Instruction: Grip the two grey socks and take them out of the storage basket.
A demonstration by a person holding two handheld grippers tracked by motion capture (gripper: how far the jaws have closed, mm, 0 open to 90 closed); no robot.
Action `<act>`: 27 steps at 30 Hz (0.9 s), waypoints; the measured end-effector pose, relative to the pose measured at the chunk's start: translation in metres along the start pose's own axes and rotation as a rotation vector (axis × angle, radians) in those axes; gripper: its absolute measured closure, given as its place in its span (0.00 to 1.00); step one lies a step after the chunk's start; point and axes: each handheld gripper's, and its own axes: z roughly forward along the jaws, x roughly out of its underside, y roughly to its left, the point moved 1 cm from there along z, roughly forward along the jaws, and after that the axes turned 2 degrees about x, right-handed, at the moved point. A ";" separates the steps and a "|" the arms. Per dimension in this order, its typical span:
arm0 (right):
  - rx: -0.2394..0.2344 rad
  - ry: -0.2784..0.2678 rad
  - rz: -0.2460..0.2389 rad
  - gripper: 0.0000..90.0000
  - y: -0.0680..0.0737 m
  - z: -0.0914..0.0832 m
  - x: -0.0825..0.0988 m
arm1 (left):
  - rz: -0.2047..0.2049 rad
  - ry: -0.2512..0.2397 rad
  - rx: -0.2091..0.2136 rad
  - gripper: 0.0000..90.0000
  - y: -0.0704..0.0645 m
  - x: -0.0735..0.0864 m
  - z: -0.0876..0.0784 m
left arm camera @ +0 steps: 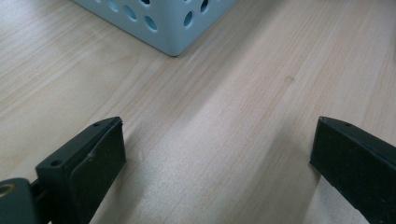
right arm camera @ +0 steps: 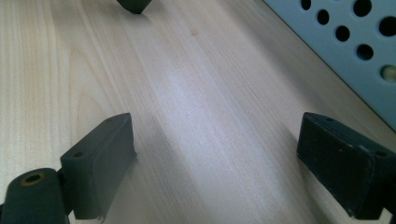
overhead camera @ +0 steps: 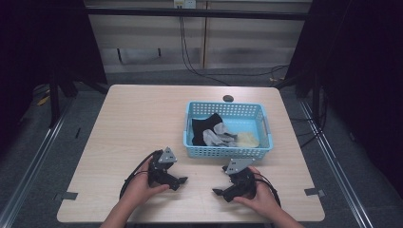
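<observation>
Both jaws spread over bare counter, basket just ahead

I hold my left gripper (overhead camera: pixel 182 180) low over the near part of the counter (overhead camera: pixel 133 123), its tip pointing toward the middle. In the left gripper view its jaws stand wide apart with nothing between them but pale wood grain. A corner of the blue basket (left arm camera: pixel 163 23) shows beyond them, near the upper left of that view.

My right gripper (overhead camera: pixel 217 192) sits close to the near edge as well, pointing inward toward the left one, and the two tips stay apart. In the right gripper view its jaws are spread just as wide, with bare wood between them. The basket's holed wall runs along the upper right there, and the dark tip of my other gripper pokes in at the top edge.

The basket stands on the right half of the counter, just beyond both grippers. Inside it lie a black cloth (overhead camera: pixel 204 127) at the left, a grey cloth (overhead camera: pixel 217 136) in the middle and a pale yellow cloth (overhead camera: pixel 247 139) at the right, all touching or overlapping
</observation>
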 end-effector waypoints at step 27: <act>-0.074 0.472 -0.115 0.25 -0.004 -0.024 -0.048 | -0.002 -0.001 -0.001 0.03 0.000 0.000 0.000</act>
